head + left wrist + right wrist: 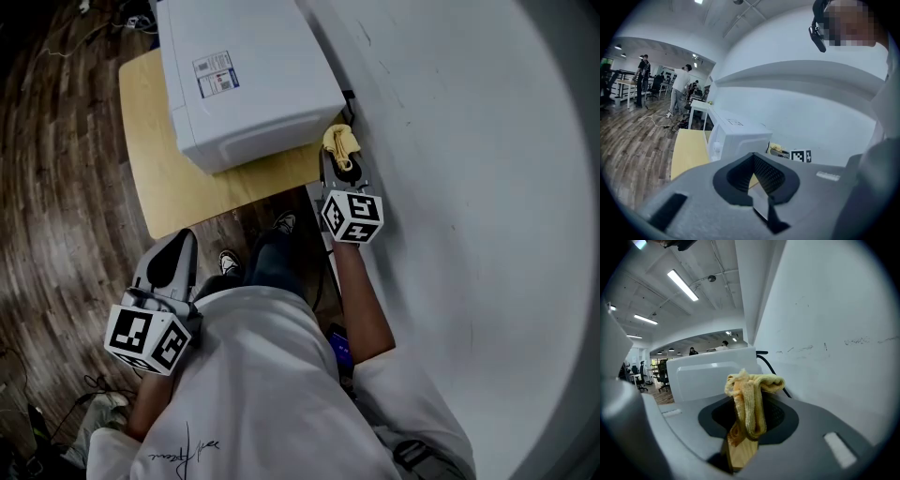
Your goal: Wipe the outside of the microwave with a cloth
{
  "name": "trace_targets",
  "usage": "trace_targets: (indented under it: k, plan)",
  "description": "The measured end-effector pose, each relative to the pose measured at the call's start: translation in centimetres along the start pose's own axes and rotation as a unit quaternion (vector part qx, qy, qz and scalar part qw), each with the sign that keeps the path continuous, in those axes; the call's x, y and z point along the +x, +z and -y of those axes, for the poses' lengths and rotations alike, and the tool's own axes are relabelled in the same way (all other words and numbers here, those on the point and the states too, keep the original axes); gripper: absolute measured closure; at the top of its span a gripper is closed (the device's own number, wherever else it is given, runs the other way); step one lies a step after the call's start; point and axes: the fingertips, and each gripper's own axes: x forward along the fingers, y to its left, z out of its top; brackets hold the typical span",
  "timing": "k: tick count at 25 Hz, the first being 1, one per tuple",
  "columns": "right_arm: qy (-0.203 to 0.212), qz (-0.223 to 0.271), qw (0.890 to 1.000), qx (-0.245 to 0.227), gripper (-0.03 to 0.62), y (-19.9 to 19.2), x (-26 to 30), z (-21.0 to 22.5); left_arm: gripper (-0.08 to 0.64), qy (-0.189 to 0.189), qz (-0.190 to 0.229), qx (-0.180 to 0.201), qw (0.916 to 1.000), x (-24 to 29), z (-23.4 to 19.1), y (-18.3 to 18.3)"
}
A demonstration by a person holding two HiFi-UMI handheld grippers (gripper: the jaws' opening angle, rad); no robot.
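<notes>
Yellow cloth point(749, 397) is bunched and folded over the tip of the right tool point(341, 173), which is clamped on it. It sits centre frame in head view, just beside the near right corner of the microwave point(248, 75); contact unclear. Cloth's long axis runs along the jaws, pointing up-frame. Microwave lies lengthwise up-frame on the table point(159, 178). Best to keep the clamp firm, press the fold flat on the panel and sweep lengthwise, clear of the black cable point(771, 366). Left tool point(172, 261), lower left, has its jaws together, empty.
</notes>
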Motion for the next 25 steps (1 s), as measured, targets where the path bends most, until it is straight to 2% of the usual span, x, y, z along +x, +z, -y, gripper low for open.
trace_targets:
  k: [13, 17, 25]
  plan:
    - [-0.007, 0.009, 1.0, 0.026, 0.477, 0.2, 2.8, -0.1, 0.569, 0.009, -0.006, -0.013, 0.9999, 0.4, -1.2, -0.1]
    - [-0.007, 0.007, 1.0, 0.022, 0.477, 0.0, 2.9, -0.7, 0.569, 0.004, 0.003, -0.029, 0.9996, 0.2, -1.5, 0.1]
    - [-0.007, 0.006, 1.0, 0.02, 0.477, -0.1, 2.8, -1.7, 0.569, 0.0, 0.005, -0.029, 0.9996, -0.6, -2.0, 0.3]
